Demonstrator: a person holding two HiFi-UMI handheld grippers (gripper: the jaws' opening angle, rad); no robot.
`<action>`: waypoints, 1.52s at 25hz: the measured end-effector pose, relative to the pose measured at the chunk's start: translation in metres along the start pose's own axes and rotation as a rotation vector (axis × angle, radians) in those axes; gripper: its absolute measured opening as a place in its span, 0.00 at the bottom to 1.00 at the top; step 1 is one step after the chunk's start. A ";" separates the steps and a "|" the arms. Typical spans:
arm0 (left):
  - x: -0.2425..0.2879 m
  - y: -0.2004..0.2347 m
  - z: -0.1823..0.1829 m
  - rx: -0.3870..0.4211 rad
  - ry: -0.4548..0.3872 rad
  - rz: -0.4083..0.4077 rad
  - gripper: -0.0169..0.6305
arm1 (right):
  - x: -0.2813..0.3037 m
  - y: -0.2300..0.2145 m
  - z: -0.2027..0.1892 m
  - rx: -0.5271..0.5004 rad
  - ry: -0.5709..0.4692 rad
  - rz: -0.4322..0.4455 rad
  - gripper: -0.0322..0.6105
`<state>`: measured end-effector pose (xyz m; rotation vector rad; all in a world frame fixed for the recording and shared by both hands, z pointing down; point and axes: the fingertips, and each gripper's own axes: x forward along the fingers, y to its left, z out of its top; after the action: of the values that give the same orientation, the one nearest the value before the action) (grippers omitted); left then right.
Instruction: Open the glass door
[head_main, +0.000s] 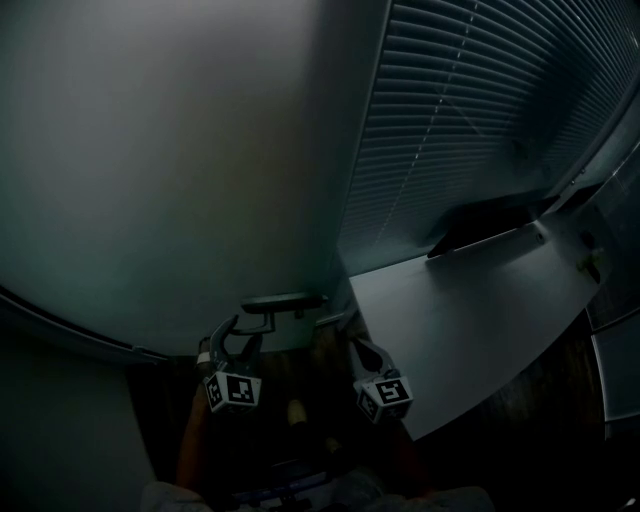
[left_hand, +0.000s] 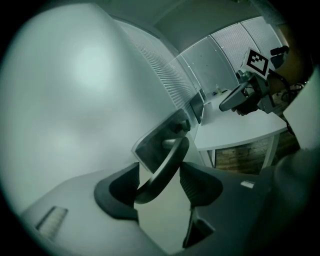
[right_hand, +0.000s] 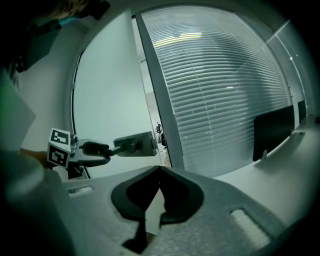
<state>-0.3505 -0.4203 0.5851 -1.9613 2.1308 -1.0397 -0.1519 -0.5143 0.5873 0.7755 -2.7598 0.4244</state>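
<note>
The only markings in sight are the black-and-white square patterns on the marker cubes (head_main: 233, 390) of the two grippers; they carry no words. The frosted glass door (head_main: 170, 150) fills the left of the head view, and its dark door handle (head_main: 283, 300) sticks out near the door's edge, beside a wall of slatted blinds (head_main: 470, 110). The left gripper (head_main: 240, 335) reaches up to that handle. Its own view shows what the dim head view does not: the lever runs slantwise between the jaws, which are closed against it on both sides. The right gripper (head_main: 360, 348) hangs just beside the corner of the white table (head_main: 470, 310), apart from the door. Its view shows its jaws closed tip to tip with nothing between them. It also shows the left gripper from the side, clamped on the lever next to a metal plate (right_hand: 136, 145). A dark monitor (head_main: 485, 222) stands at the table's far edge against the blinds.
</note>
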 end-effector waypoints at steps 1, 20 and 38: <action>0.000 0.000 0.000 0.001 -0.002 0.001 0.43 | 0.000 -0.001 -0.001 -0.001 0.000 -0.001 0.05; -0.004 -0.004 0.004 0.056 0.018 0.012 0.38 | -0.018 0.003 0.008 -0.009 -0.042 -0.041 0.05; -0.017 -0.017 -0.004 0.084 0.066 -0.003 0.36 | -0.043 0.012 -0.016 0.016 -0.075 -0.082 0.05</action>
<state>-0.3342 -0.4025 0.5905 -1.9193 2.0795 -1.1901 -0.1206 -0.4794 0.5861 0.9229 -2.7850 0.4093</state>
